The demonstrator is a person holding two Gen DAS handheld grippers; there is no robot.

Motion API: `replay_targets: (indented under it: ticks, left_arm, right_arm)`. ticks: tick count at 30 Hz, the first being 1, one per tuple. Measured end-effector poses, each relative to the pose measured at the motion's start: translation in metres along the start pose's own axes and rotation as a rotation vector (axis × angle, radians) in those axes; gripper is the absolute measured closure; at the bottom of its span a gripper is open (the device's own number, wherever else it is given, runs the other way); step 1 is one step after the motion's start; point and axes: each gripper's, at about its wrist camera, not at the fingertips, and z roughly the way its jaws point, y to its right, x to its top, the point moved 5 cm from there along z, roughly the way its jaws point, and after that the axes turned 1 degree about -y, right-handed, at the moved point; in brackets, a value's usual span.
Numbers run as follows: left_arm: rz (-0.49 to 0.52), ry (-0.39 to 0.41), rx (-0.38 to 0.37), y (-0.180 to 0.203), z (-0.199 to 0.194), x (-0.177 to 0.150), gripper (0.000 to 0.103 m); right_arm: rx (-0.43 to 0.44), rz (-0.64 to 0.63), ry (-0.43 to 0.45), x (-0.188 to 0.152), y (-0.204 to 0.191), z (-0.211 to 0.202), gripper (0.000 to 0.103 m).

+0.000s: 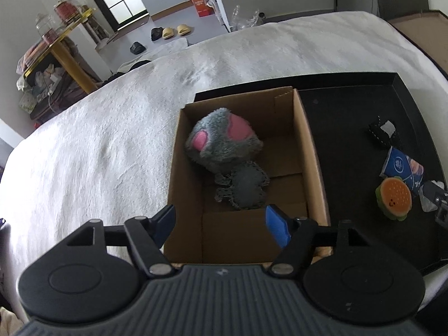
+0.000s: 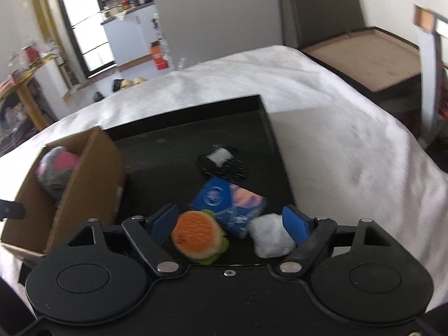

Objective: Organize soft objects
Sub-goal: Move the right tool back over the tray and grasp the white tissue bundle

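While the left wrist camera looks down, the left gripper [image 1: 221, 224] hangs over an open cardboard box [image 1: 310, 151], its blue-padded jaws spread apart with nothing between them. Inside the box lie a grey plush toy [image 1: 224, 142] with pink patches and, touching it on the near side, a small dark grey stitched cushion [image 1: 249, 187]. The box sits on a black tray [image 1: 350, 103] on a white blanket [image 1: 112, 140].

From the right wrist camera, the right gripper [image 2: 231, 224] hovers over the same tray, jaws wide and pressing on nothing. Between them lie a burger-shaped plush [image 2: 198, 235] and a white soft lump [image 2: 268, 238], with a blue packet [image 2: 226, 204] just behind. Farther back lies a black stitched piece [image 2: 224, 165].
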Motion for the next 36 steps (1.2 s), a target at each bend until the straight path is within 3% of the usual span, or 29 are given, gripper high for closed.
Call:
replay_targets:
  ticks: [2, 7, 23, 36]
  left_arm:
    - [0.010, -0.002, 0.009, 0.003, 0.001, 0.002, 0.033]
    - [0.018, -0.011, 0.026, 0.007, 0.004, 0.007, 0.033]
    - [-0.005, -0.021, 0.047, 0.004, 0.004, 0.011, 0.033]
    - [-0.018, -0.006, 0.048, -0.004, -0.004, 0.007, 0.033]
  right_arm:
    - [-0.013, 0.019, -0.009, -0.004, 0.007, 0.006, 0.033]
    - [-0.047, 0.021, -0.036, -0.011, 0.021, 0.019, 0.041]
    - [-0.036, -0.060, -0.027, -0.011, 0.025, 0.026, 0.058]
    - [-0.071, -0.116, -0.146, -0.024, 0.023, 0.045, 0.056]
